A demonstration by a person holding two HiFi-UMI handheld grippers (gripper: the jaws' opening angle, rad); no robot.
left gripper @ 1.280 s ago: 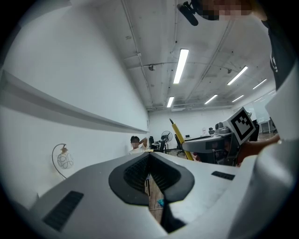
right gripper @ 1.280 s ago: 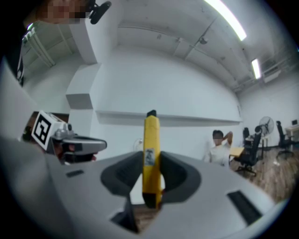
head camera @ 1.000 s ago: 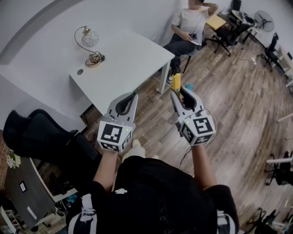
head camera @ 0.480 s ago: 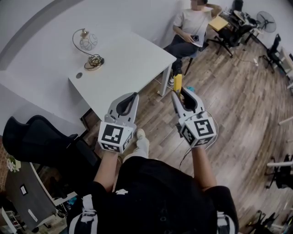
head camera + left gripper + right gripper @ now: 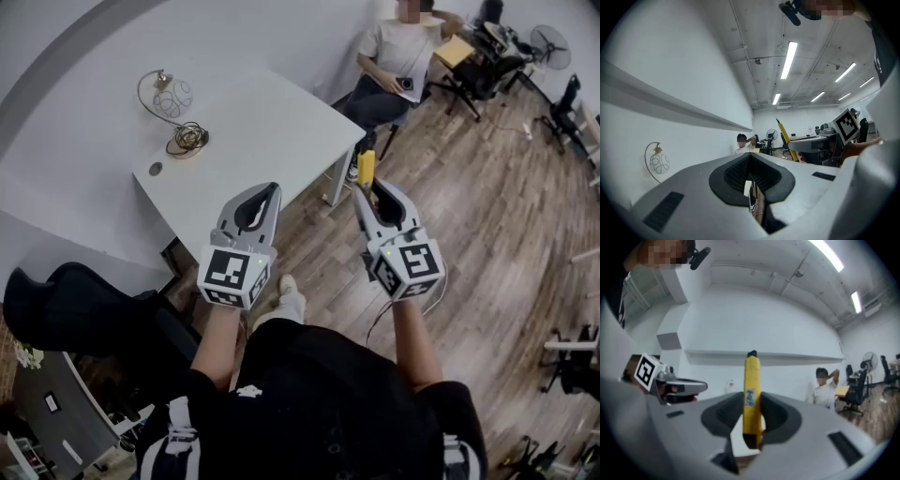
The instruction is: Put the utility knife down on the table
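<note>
Gripping utility knife (image 5: 751, 376) | right tongs (image 5: 752, 420) | knife label (image 5: 749, 397) print unreadable

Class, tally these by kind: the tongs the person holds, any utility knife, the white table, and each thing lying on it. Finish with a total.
Tongs: 2 (left tongs, right tongs)
Utility knife: 1
White table: 1
Lamp: 1
Cable coil: 1
Total: 6
</note>
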